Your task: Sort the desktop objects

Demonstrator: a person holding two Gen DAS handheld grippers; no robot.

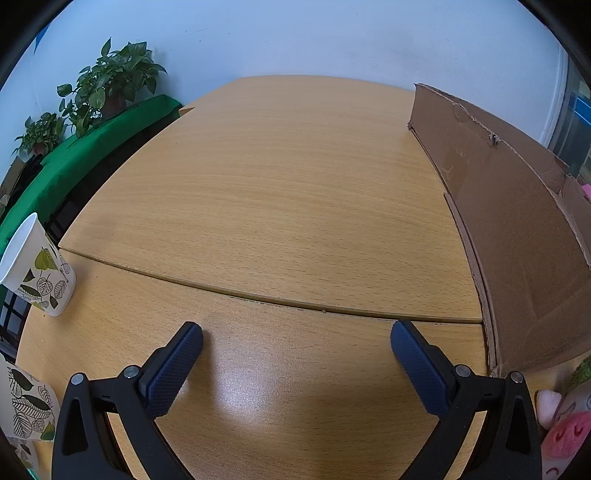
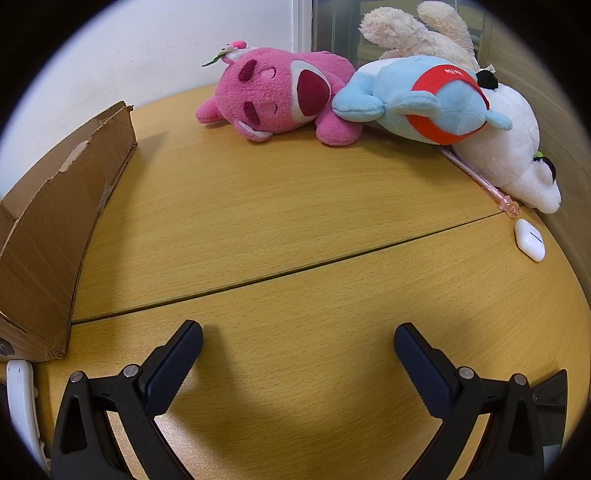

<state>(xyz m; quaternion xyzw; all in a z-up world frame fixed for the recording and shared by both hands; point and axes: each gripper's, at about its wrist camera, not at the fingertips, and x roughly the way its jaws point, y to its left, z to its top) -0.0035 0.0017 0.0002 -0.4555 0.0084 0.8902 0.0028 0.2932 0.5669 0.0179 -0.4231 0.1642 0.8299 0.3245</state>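
Note:
In the right wrist view, a pink plush bear (image 2: 280, 96), a blue and red plush (image 2: 424, 99), a white plush (image 2: 509, 155) and a cream plush (image 2: 417, 29) lie at the far side of the wooden table. A pink pen (image 2: 480, 181) and a white earbud case (image 2: 530, 240) lie at the right. My right gripper (image 2: 297, 341) is open and empty above the table. My left gripper (image 1: 295, 338) is open and empty over bare wood. A leaf-print paper cup (image 1: 37, 266) stands to its left. A cardboard box (image 1: 517, 229) stands to its right.
The cardboard box also shows at the left in the right wrist view (image 2: 55, 221). A second leaf-print cup (image 1: 26, 406) and a pink plush (image 1: 565, 428) sit at the left view's lower corners. Potted plants (image 1: 107, 81) stand beyond the table. A white object (image 2: 22, 406) and a dark object (image 2: 550, 398) lie near my right gripper.

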